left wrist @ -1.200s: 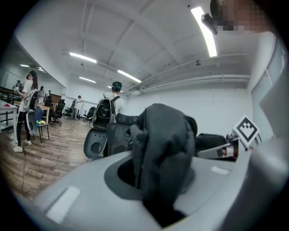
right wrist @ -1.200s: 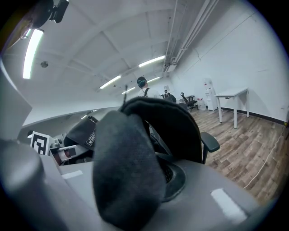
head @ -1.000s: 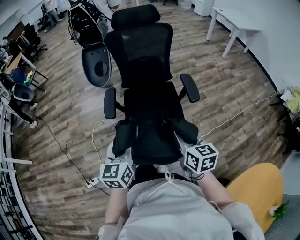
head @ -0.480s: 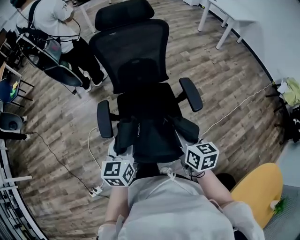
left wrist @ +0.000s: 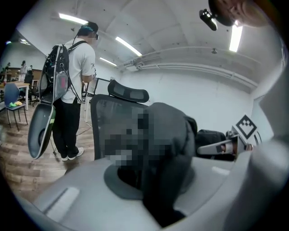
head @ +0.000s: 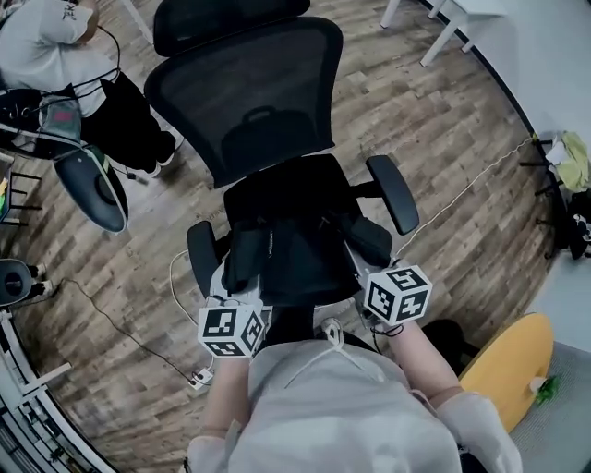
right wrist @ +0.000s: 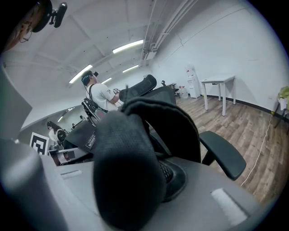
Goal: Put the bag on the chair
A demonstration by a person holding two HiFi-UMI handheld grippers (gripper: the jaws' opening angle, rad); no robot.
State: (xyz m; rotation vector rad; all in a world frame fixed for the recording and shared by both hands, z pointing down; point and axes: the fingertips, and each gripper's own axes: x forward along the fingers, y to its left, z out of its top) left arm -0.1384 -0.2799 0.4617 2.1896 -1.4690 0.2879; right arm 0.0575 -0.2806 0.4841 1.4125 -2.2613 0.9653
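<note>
A black backpack point(head: 294, 248) hangs over the seat of the black office chair point(head: 242, 97), between its two armrests. My left gripper point(head: 242, 288) is shut on the bag's left shoulder strap point(head: 244, 260). My right gripper point(head: 374, 268) is shut on the right strap point(head: 369, 238). The left gripper view shows the dark strap point(left wrist: 169, 149) pinched between the grey jaws of the left gripper point(left wrist: 158, 194), with the chair's back point(left wrist: 113, 117) behind it. In the right gripper view a thick padded strap point(right wrist: 126, 167) fills the jaws of the right gripper point(right wrist: 135, 189). I cannot tell whether the bag's bottom rests on the seat.
A person in a white shirt point(head: 42, 42) stands at the left beside a dark shell-shaped case point(head: 90, 189). Chair armrests point(head: 394, 192) flank the bag. White cables point(head: 466, 196) and a power strip point(head: 199, 377) lie on the wooden floor. A white table point(head: 457, 14) stands far right.
The view has closed in on the chair, and the bag now sits further over the seat. A person has come into view at the left. Both grippers keep their hold.
</note>
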